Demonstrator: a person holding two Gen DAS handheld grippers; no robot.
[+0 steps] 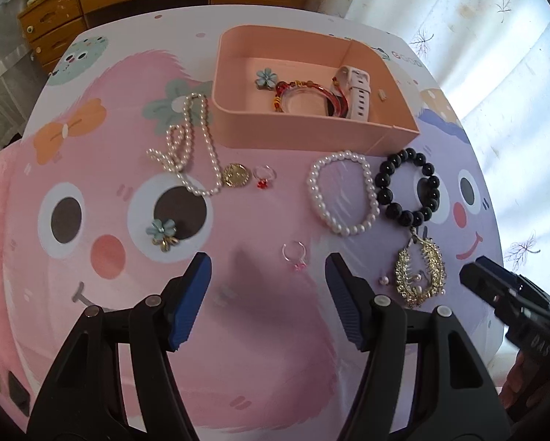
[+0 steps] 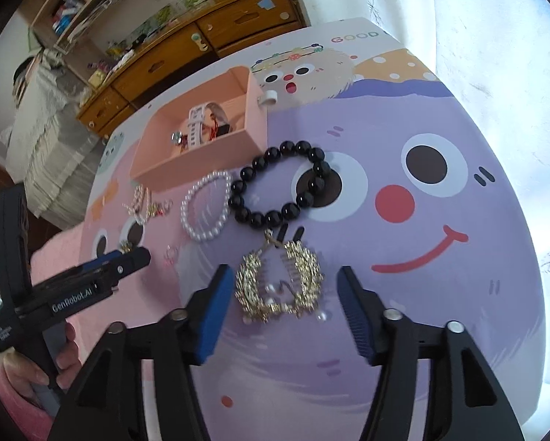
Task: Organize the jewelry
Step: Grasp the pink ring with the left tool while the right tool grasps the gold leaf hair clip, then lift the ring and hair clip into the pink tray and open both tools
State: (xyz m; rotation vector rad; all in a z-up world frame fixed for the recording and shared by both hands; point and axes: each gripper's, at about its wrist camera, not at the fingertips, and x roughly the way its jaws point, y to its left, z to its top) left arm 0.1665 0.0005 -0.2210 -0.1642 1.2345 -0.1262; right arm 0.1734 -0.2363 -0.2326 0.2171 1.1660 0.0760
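Pink box (image 1: 311, 130): holds watch (image 1: 356, 88), red bangle (image 1: 308, 95). Before it: pearl bracelet (image 1: 343, 198), black bracelet (image 1: 407, 187), gold brooch (image 2: 278, 286). Left gripper (image 1: 267, 294), right gripper (image 2: 286, 308): both spread wide, empty.

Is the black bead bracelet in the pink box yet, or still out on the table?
Still out. The black bead bracelet lies flat on the mat, in front of the pink box, beside the white pearl bracelet. Neither gripper holds it.

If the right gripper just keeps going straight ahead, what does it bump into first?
Most likely the gold leaf-shaped hair comb. It lies on the table mat right between the open fingers of the right gripper. The black bead bracelet comes after it. Depth is hard to judge, so the gripper might pass just above the comb.
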